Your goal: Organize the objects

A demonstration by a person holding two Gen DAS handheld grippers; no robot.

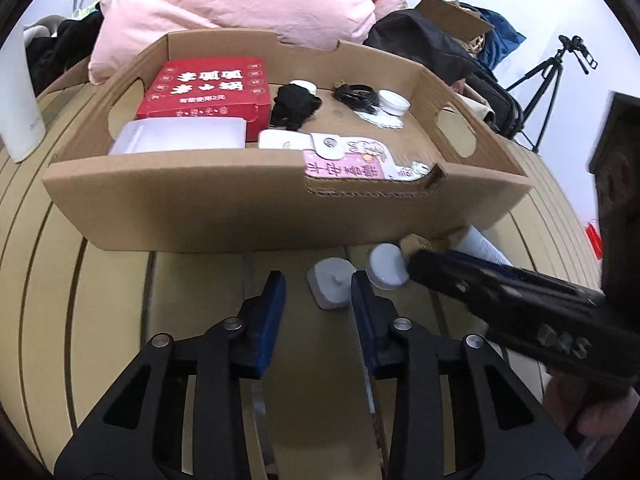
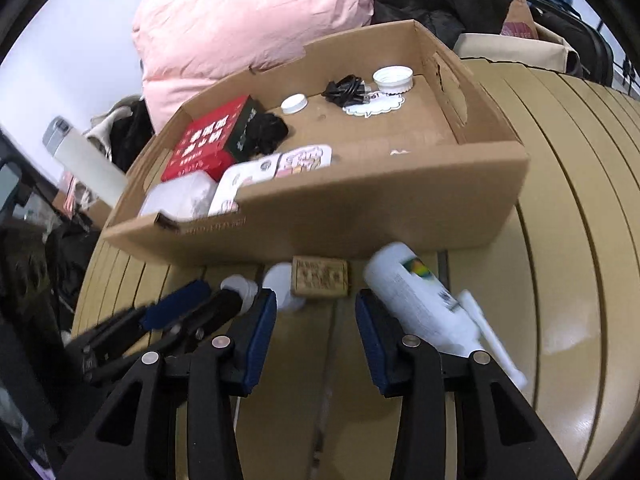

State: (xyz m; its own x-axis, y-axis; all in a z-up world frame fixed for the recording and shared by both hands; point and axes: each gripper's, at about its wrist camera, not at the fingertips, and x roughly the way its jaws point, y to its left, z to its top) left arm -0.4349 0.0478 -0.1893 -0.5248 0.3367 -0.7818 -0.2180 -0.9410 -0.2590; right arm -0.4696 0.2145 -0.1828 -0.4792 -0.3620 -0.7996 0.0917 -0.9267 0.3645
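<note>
On the slatted tan table [image 1: 120, 300], in front of a cardboard box [image 1: 240, 208], lie a small white lump [image 1: 332, 286], a round white cap [image 1: 387, 266], a cork-brown block [image 2: 320, 276] and a white bottle [image 2: 420, 300] on its side. My left gripper [image 1: 318, 280] is open: the lump sits against its right finger, with a gap to the left pad. My right gripper [image 2: 314, 300] is open over bare table, the brown block just ahead, the cap by its left finger and the bottle outside its right finger. Each gripper shows in the other's view, left [image 2: 222, 292] and right [image 1: 432, 264].
The box holds a red carton [image 1: 200, 88], a translucent tub [image 1: 180, 140], a black cable [image 1: 356, 96], white lids and a pink card [image 1: 348, 164]. Behind it lie pink bedding [image 1: 240, 0] and black bags [image 1: 432, 48]. A tripod [image 1: 548, 80] stands right; a white cylinder [image 1: 16, 100] stands left.
</note>
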